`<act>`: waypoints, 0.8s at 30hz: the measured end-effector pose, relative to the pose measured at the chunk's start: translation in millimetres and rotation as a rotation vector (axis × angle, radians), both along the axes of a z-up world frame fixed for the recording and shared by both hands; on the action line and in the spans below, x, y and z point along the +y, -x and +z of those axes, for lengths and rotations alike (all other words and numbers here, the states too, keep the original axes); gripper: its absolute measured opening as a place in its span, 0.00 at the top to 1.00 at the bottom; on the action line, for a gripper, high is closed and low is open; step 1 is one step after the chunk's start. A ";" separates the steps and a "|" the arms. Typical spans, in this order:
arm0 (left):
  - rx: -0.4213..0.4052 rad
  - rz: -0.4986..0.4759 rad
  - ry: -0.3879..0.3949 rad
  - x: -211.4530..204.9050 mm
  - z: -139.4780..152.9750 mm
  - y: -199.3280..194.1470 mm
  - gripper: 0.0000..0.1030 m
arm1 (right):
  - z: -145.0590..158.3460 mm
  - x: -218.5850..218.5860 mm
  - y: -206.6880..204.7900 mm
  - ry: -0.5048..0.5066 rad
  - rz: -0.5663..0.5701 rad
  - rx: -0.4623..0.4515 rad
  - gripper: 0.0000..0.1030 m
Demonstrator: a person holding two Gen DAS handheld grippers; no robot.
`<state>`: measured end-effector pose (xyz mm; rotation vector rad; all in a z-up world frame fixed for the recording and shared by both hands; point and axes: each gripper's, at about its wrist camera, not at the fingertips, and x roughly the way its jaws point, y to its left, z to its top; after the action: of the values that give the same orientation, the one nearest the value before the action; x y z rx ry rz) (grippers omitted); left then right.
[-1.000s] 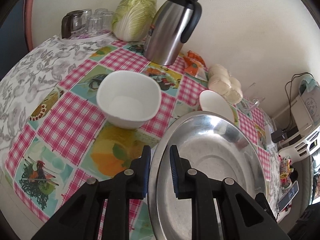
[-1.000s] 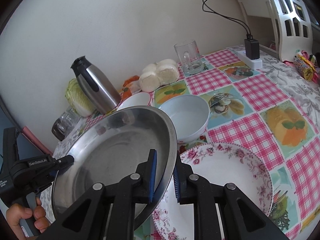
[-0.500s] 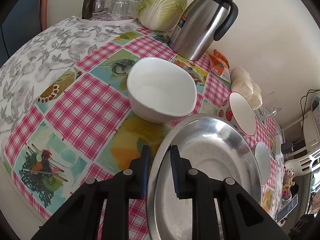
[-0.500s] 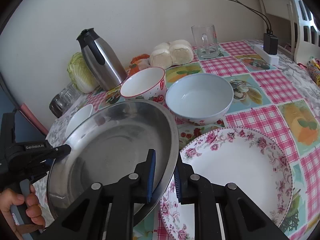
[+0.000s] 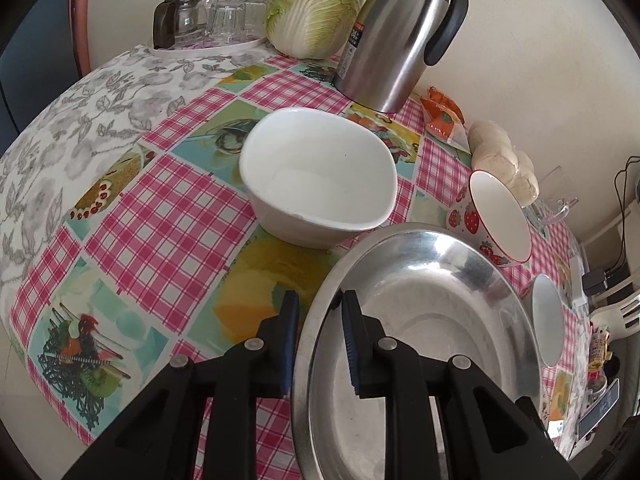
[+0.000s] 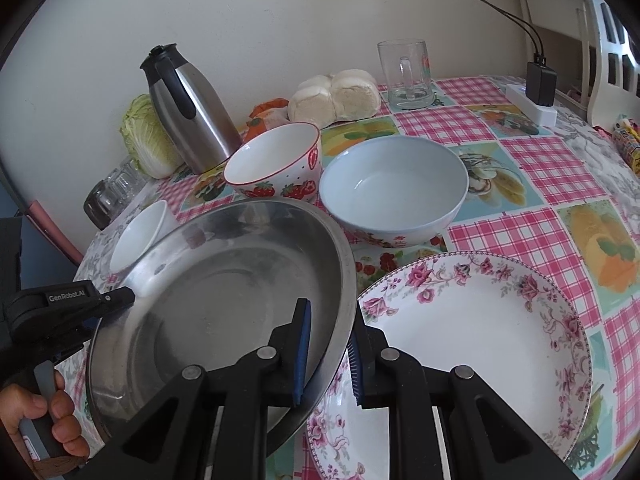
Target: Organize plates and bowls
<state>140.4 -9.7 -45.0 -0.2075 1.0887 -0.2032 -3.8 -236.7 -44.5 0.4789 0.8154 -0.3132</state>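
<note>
Left tongs (image 5: 316, 344) clenched on the rim of the steel pan (image 5: 420, 320): one pad outside the wall, the other inside the bowl of it. Right tongs (image 6: 330, 354) clenched on the opposite rim of the same pan (image 6: 224, 300), pads either side of the wall. Pan held between both, tilted, its right edge overlapping the flowered plate (image 6: 480, 340). Left tongs also seen from the right wrist view (image 6: 116, 298), at the pan's far rim, gripped by a hand (image 6: 36, 420) at lower left.

Positions relative to the pan:
- Flowered plate: just beside, to the right, flat on the checked tablecloth (image 6: 540, 168).
- Pale blue bowl (image 6: 394, 188): just behind, right side, upright.
- Strawberry bowl (image 6: 276, 164): just behind, centre, beside the blue bowl.
- Plain white bowl (image 5: 316, 176): just behind, left side.
- Steel jug (image 5: 400, 32): farther behind, near the wall.
- Cabbage (image 5: 316, 4) and tray of upturned glasses (image 5: 216, 20): behind, left of the jug.
- Buns (image 6: 336, 96) and glass mug (image 6: 406, 74): well behind, right.
</note>
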 end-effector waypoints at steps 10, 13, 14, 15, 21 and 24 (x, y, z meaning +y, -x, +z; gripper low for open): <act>0.005 -0.007 -0.026 -6.6 -6.0 -3.1 0.77 | -3.7 -0.7 -5.4 0.028 -0.004 0.008 0.82; 0.004 -0.014 -0.033 -9.3 -7.0 -4.0 0.77 | -4.4 -2.2 -5.7 0.027 -0.007 0.007 0.82; 0.005 -0.016 -0.036 -10.0 -7.7 -4.2 0.76 | -5.1 -2.6 -6.2 0.027 -0.009 0.009 0.82; 0.008 -0.017 -0.039 -10.5 -8.5 -4.5 0.76 | -6.0 -2.6 -6.4 0.027 -0.009 0.013 0.82; 0.035 -0.008 -0.057 -10.6 -10.8 -4.8 0.74 | -9.1 -0.3 -8.5 0.043 0.002 0.033 0.82; 0.043 -0.008 -0.071 -10.1 -10.7 -4.0 0.73 | -9.0 1.5 -8.6 0.045 0.007 0.040 0.82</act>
<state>144.4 -19.8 -55.7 -0.1448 1.1381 -0.1672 4.8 -235.2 -53.5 0.4292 0.8476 -0.3349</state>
